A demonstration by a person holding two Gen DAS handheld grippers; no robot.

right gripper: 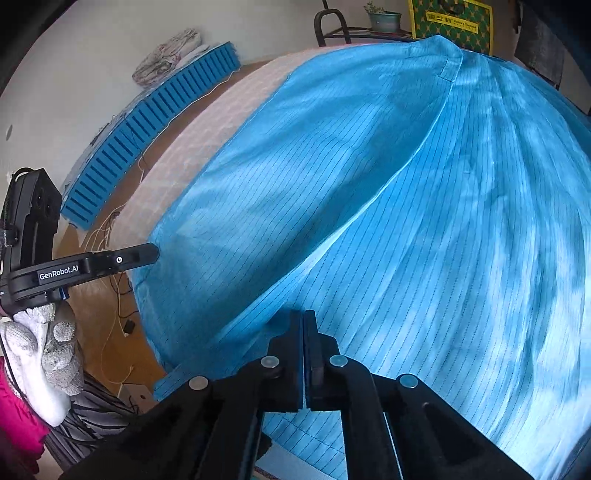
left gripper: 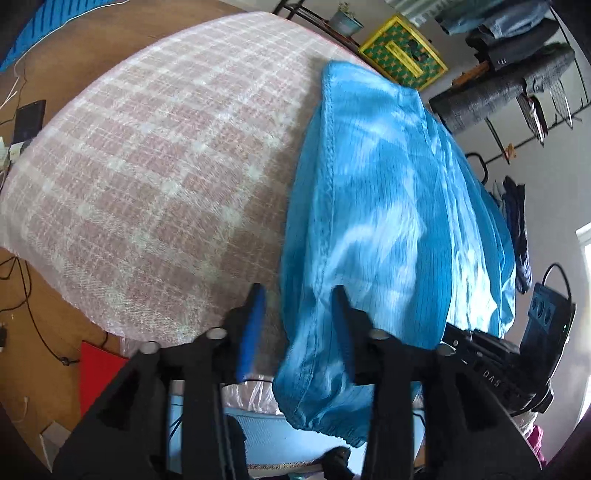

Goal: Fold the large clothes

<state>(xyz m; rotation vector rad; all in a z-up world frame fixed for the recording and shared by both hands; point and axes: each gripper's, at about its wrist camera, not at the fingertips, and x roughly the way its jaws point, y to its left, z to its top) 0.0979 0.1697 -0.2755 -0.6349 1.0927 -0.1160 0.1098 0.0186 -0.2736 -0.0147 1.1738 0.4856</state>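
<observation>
Pink-and-white checked cloth covers the table (left gripper: 140, 177), and over its right side lies the big blue garment (left gripper: 388, 206), shiny, pinstriped and creased, spread from the far edge down to the near one. From the right wrist view the garment (right gripper: 388, 206) fills nearly everything, with a long fold seam running on a slant from the far collar end towards the near left corner, and a strip of the checked cover (right gripper: 207, 122) showing bare beside it. One cuffed sleeve (left gripper: 317, 387) hangs over the near edge of the table. The left gripper (left gripper: 299, 306) stands with its jaws spread apart: the right finger rests against the garment's edge just above that sleeve, the blue-padded left finger is over bare cloth, and no fabric is pinched between them. In the other view the same left gripper (right gripper: 147, 254) reaches in from the side to the garment's left edge, carried by a hand in a grey-white knit glove (right gripper: 48, 354). The right gripper (right gripper: 303, 321) has its jaws pressed together low on the near part of the garment; I cannot tell whether any fabric is caught between the pads. Beyond the table a blue slatted mat (right gripper: 147, 129) leans along the wall, and a yellow-and-green box (left gripper: 406, 55) sits by a small potted plant (left gripper: 345, 18).
</observation>
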